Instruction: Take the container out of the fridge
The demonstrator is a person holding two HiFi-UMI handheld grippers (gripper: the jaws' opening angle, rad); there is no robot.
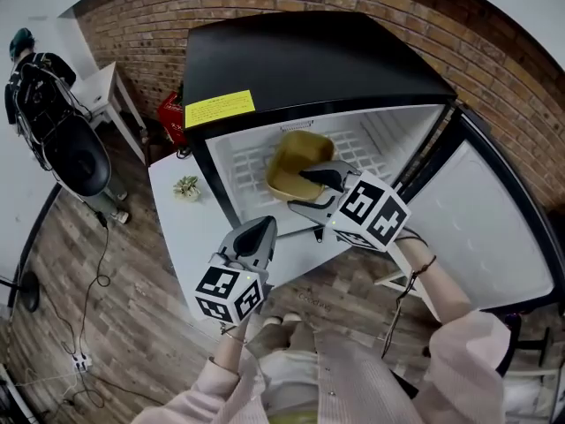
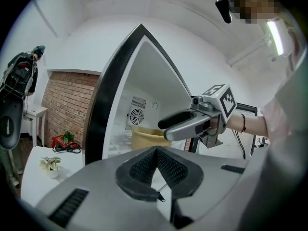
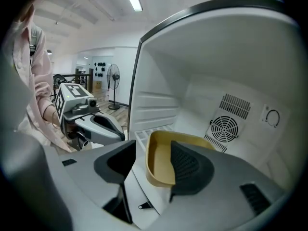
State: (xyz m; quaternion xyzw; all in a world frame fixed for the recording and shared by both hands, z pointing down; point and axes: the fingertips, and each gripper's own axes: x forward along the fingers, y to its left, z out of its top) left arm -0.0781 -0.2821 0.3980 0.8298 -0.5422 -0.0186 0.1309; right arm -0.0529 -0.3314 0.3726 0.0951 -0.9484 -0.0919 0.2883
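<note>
My right gripper (image 1: 311,193) is the nearer one. Its jaws stand apart just inside the open fridge (image 1: 309,56), straddling the near wall of the yellow container (image 3: 161,165): one pad over its hollow, the other outside, neither clearly touching yet. The container sits mid-shelf (image 1: 238,166), toward the front edge; its long axis, I judge, runs toward the back wall. My left gripper (image 2: 156,153) hangs outside the fridge, jaws pressed together, empty.

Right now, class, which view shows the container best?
The right gripper view: the container is close, its inside visible. The head view shows it partly covered by the right gripper; the left gripper view shows only a sliver.
</note>
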